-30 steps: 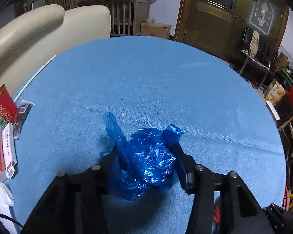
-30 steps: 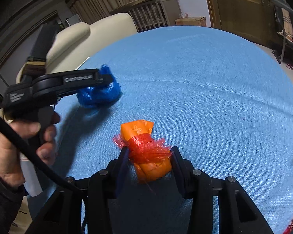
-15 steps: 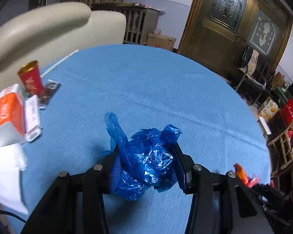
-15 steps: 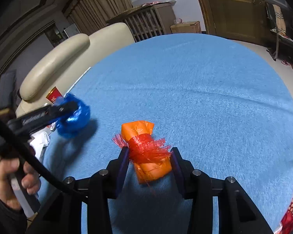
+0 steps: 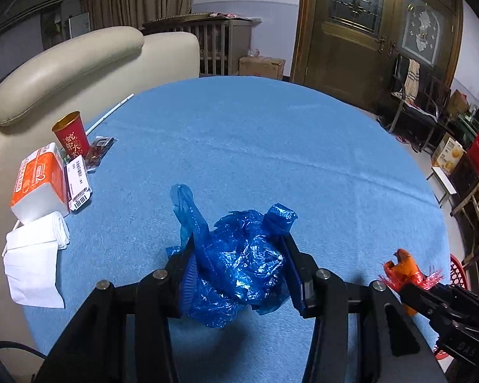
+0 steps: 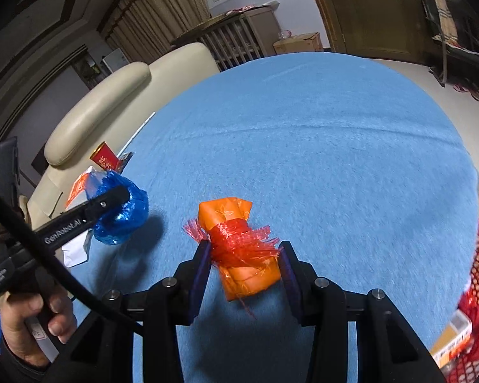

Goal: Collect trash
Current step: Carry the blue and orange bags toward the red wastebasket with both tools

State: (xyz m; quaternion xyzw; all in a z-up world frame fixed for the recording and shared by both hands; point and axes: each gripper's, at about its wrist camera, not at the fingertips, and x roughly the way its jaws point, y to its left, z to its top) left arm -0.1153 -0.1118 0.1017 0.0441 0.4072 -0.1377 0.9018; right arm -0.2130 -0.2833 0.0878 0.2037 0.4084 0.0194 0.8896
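Observation:
My left gripper (image 5: 239,261) is shut on a crumpled blue plastic bag (image 5: 236,265) and holds it above the round blue table (image 5: 271,146). The bag also shows in the right wrist view (image 6: 121,214), held in the left gripper (image 6: 118,198). My right gripper (image 6: 244,255) is shut on an orange wrapper with red mesh (image 6: 239,249), also above the table. That wrapper shows in the left wrist view (image 5: 402,268) at the lower right, in the right gripper.
At the table's left edge lie a red paper cup (image 5: 72,134), an orange-white tissue pack (image 5: 40,182), a snack wrapper (image 5: 97,151), a labelled packet (image 5: 78,182) and white tissues (image 5: 35,255). A red mesh basket (image 6: 475,303) holding trash stands at the right. A cream sofa (image 5: 64,73) is behind.
Both grippers have drawn back and up from the table with their loads. The left-edge items have come into fuller view, and the red basket now shows at the right.

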